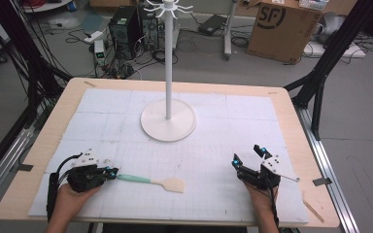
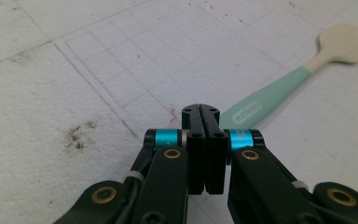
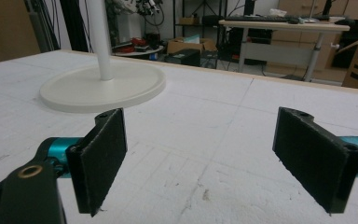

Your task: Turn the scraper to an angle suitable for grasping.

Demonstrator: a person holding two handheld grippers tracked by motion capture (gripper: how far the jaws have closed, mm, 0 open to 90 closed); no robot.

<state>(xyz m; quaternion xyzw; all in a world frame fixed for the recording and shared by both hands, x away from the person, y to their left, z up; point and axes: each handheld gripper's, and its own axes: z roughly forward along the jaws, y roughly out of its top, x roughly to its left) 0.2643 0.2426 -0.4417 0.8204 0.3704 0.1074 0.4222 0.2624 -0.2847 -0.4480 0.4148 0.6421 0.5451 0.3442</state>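
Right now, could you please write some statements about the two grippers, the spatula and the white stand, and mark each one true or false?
1. The left gripper has its jaws shut with nothing between them. True.
2. The spatula hangs from the white stand. False: it lies flat on the white mat, in front of the stand.
3. The right gripper has its jaws open. True.
4. The right gripper holds the spatula. False: nothing is between its jaws, and the spatula lies beside the left gripper.
5. The spatula has a green handle and a cream blade. True.
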